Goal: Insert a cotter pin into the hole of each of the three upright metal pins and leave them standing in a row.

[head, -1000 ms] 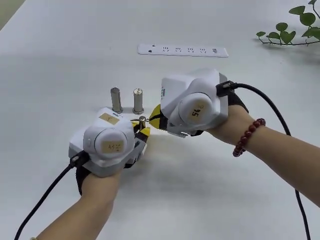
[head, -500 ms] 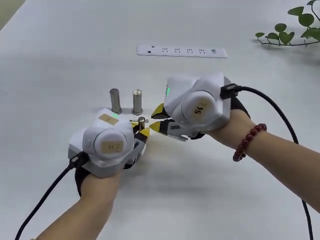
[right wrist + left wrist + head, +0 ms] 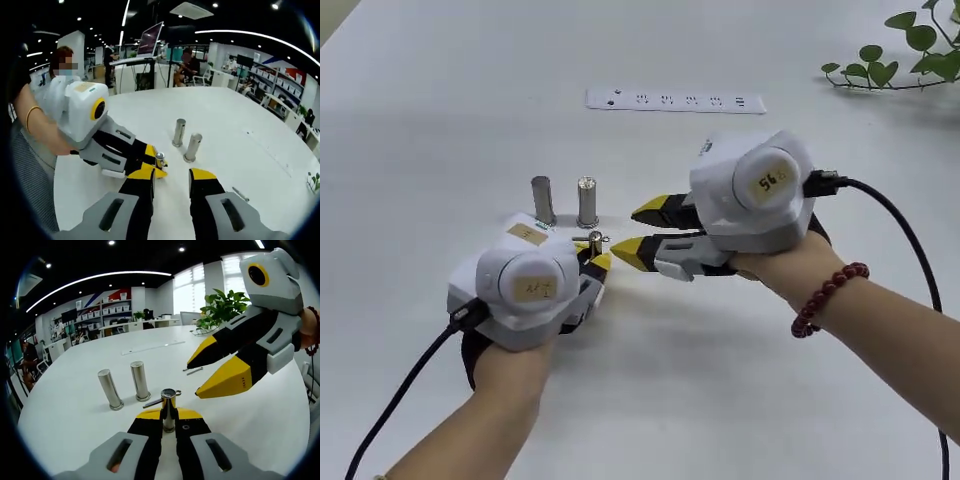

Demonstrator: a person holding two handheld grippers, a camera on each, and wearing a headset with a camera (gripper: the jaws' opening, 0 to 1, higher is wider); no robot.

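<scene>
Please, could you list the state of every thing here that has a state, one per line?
Left tool: shut on held pin.
Held pin: upright, cotter pin through its top.
Left free pin: upright, no cotter pin.
Right free pin: upright, no cotter pin.
Loose cotter pin: lying flat on table.
Right tool: open, empty.

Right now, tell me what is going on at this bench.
A person works two handheld claws. The left claw is shut on a metal pin, with a cotter pin seemingly through its hole. The right claw hangs open and empty beside it. Behind stand a second metal pin and a third metal pin, both bare. A spare cotter pin lies on the table.
</scene>
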